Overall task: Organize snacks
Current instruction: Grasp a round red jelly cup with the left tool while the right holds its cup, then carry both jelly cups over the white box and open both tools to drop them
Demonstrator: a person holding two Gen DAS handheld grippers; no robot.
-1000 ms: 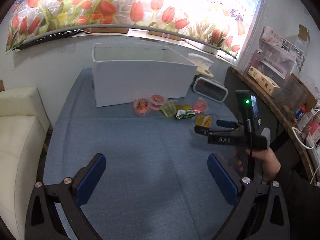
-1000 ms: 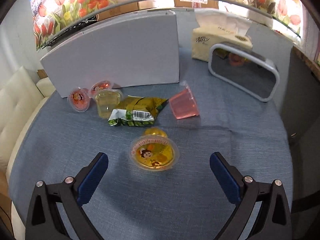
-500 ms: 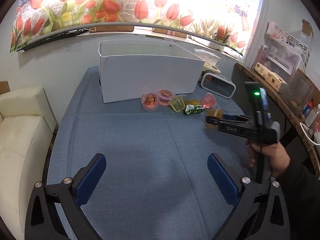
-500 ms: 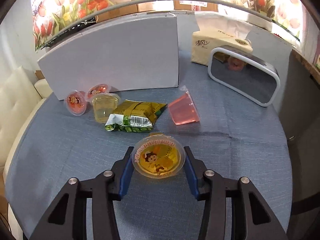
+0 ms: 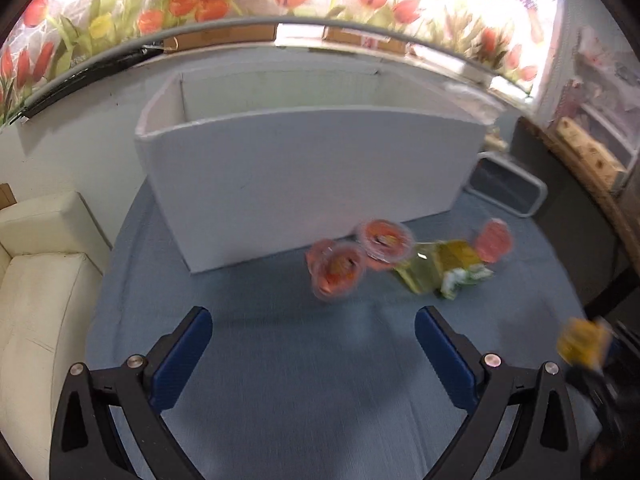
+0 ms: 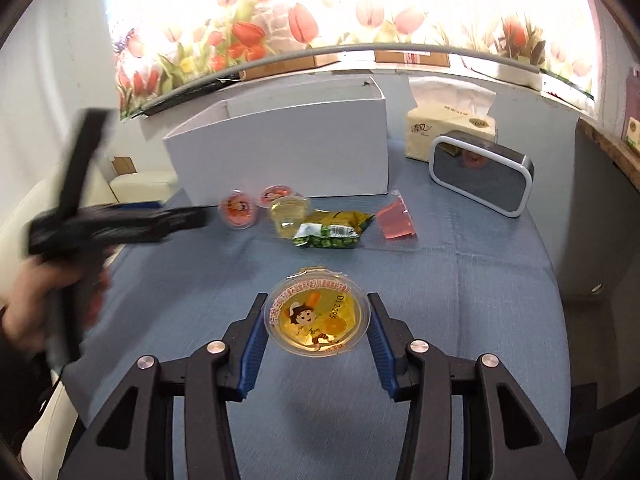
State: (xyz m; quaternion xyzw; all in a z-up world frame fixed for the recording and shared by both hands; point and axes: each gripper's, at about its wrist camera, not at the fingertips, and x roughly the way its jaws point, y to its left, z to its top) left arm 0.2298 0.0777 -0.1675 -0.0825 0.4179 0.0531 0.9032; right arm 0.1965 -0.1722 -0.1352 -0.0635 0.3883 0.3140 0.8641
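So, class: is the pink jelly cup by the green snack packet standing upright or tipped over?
Tipped over: the pink jelly cup lies on its side on the blue tablecloth.

L wrist cam tilted down over table, white box [image 5: 304, 184] frame center, R wrist cam closer, both share box + snack pile [image 6: 320, 226]

Landmark: white box [image 5: 304, 184]
Box interior: floor hidden behind its front wall in both views
Red jelly cups [image 5: 338, 272]: in front of the box, smeared by motion, lid print unreadable
Left hand-held gripper [image 6: 116, 220]: left of the box, blurred
Right hand-held gripper [image 5: 592, 364]: far right of the box, blurred, cut off by the picture's edge
Tissue pack [image 6: 448, 132]: right of the box, lettering too small
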